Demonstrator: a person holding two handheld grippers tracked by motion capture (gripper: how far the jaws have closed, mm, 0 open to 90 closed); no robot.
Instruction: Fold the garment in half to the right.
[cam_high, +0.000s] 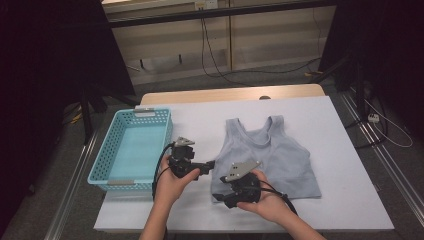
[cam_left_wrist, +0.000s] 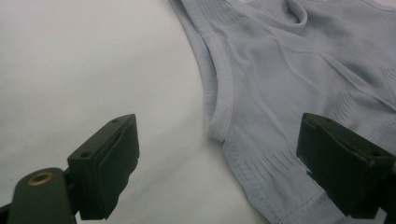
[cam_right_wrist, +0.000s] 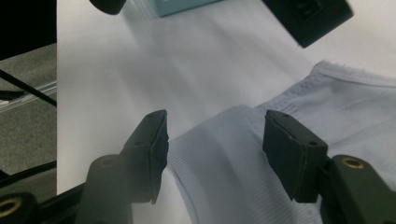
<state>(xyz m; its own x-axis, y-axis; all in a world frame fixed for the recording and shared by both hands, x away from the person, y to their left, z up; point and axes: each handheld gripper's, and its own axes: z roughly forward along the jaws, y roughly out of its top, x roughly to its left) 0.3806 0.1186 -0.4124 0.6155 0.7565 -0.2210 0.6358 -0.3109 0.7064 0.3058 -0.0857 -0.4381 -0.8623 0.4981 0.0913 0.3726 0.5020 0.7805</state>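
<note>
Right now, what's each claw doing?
Left claw: open, straddling the pale grey ribbed fabric tank top's side edge.
Right claw: open, top's hem corner between.

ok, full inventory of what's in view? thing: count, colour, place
tank top: 1, pale grey-blue, flat on the sheet, centre-right
basket: 1, turquoise, left side of the sheet
sheet: 1, white, covering the table
table: 1, wood edge at the far side
cables: several, dark, on the floor behind
left gripper: 1, black, jaws open at the top's left edge
right gripper: 1, black, jaws open astride the top's bottom-left corner
</note>
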